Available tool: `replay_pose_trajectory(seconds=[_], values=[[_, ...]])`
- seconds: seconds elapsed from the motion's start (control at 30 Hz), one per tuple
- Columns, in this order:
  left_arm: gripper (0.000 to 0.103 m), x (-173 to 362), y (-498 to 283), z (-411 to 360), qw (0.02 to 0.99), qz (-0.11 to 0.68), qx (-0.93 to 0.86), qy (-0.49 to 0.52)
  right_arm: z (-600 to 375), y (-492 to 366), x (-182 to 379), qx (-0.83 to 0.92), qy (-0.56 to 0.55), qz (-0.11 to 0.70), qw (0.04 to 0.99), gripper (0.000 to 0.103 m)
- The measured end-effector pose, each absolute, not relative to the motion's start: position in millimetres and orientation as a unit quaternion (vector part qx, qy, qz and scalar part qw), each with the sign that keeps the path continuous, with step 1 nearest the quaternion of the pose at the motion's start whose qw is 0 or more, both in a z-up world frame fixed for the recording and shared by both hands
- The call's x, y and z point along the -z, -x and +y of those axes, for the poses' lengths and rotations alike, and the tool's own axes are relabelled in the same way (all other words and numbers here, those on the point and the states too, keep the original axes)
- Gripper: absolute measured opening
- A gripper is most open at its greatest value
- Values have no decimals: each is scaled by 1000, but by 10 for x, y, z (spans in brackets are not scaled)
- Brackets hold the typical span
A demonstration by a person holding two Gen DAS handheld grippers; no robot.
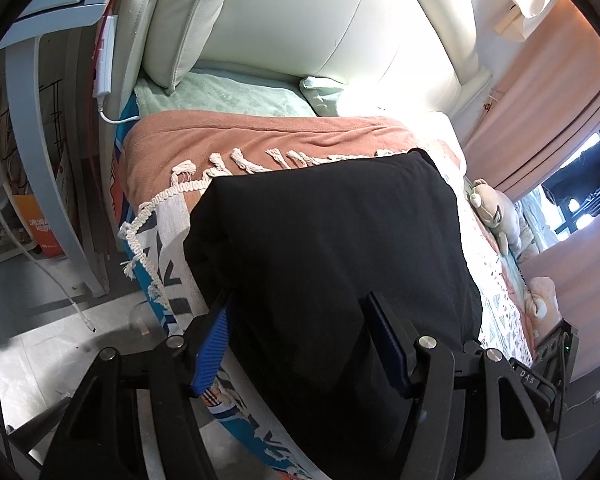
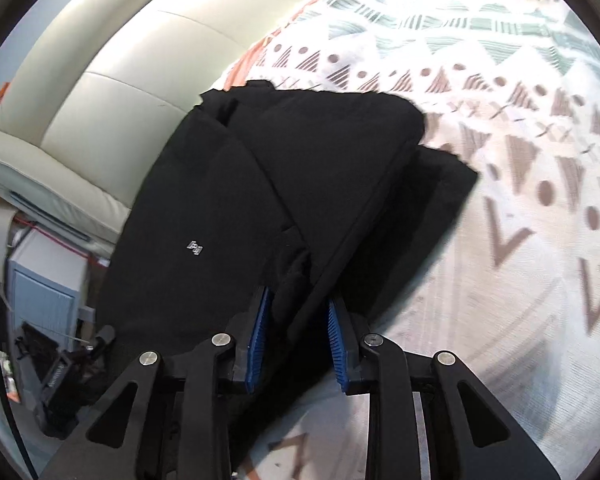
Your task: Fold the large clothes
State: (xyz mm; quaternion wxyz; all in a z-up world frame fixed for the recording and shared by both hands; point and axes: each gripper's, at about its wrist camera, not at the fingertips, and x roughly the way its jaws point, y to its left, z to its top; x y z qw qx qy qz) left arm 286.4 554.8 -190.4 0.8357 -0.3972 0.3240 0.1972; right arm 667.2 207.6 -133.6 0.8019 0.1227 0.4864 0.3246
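With the black garment point(image 1: 332, 248) lying folded at the bed's near edge, keep both the left hand-held gripper point(image 1: 300, 344) and right hand-held gripper point(image 2: 296, 328) clamped on its bunched hem, lifting evenly.

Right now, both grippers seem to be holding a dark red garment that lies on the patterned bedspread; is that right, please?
Not quite: the garment is black, not dark red, as the right wrist view shows. The rest holds: the left gripper and right gripper hold it on the patterned bedspread.

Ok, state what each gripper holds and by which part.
Both hold the black garment: right gripper pinches a bunched fold at its near edge; left gripper straddles its near-left edge.
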Motion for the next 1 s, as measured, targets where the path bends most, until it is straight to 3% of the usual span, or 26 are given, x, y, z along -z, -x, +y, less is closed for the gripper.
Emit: replay_pose_trajectory(seconds=[0.6, 0.63, 0.67, 0.7, 0.73, 0.77, 1.0], values=[[66, 1330, -2670, 4769, 843, 339, -195, 369, 1274, -6108, 661, -296, -89, 442, 842, 27], [66, 1280, -2657, 4696, 847, 337, -193, 363, 1190, -6059, 610, -283, -86, 434, 851, 36], [70, 1233, -2655, 4634, 851, 335, -192, 356, 1105, -6010, 562, -280, -87, 426, 856, 65], [76, 1186, -2647, 4568, 855, 333, -190, 350, 1031, -5970, 521, -283, -90, 421, 857, 84], [93, 1132, -2629, 4491, 860, 328, -186, 344, 954, -5918, 476, -286, -96, 415, 858, 102], [103, 1085, -2613, 4430, 864, 322, -183, 341, 880, -5865, 433, -286, -100, 408, 861, 102], [103, 747, -2485, 3978, 890, 297, -174, 298, 477, -5438, 130, -278, -75, 363, 886, 103]])
